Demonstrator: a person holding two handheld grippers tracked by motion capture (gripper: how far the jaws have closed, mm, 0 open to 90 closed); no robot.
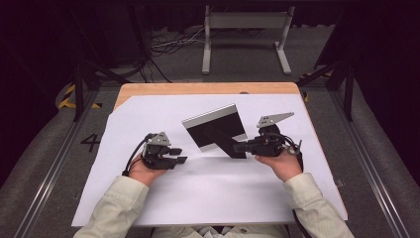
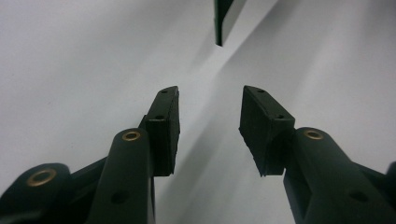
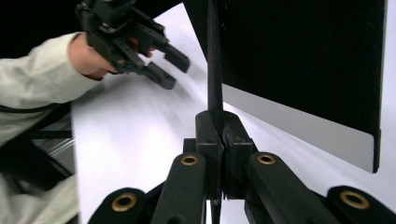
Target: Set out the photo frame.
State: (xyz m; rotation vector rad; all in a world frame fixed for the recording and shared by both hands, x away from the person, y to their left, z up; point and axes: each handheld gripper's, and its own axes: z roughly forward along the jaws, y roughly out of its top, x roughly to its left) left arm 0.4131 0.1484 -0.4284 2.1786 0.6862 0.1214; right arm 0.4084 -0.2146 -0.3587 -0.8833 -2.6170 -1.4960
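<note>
Two hand-held grippers work over a white sheet (image 1: 208, 188) that covers most of the wooden desk (image 1: 198, 88). We see no container on it; what we handle is a flat black panel with a silver band along one edge, and a black flap joined to it.

We hold the right hand-held gripper (image 1: 237, 147) clenched on that black flap (image 3: 214, 70): in the right gripper view its two jaws press together on the thin edge of the flap, which rises straight up from between them. The black panel (image 1: 214, 128) stands tilted and raised off the sheet, just left of the right hand (image 1: 278, 163) in the high view, near the middle of the desk. In the right gripper view its silver band (image 3: 299, 123) runs along the lower edge, to the right of the jaws.

Our left hand-held gripper (image 1: 179, 155) rests low on the sheet, released, its jaws standing apart with nothing between them. It points toward the panel, whose corner (image 2: 223, 21) hangs beyond the jaws in the left gripper view, clearly apart from them.
</note>
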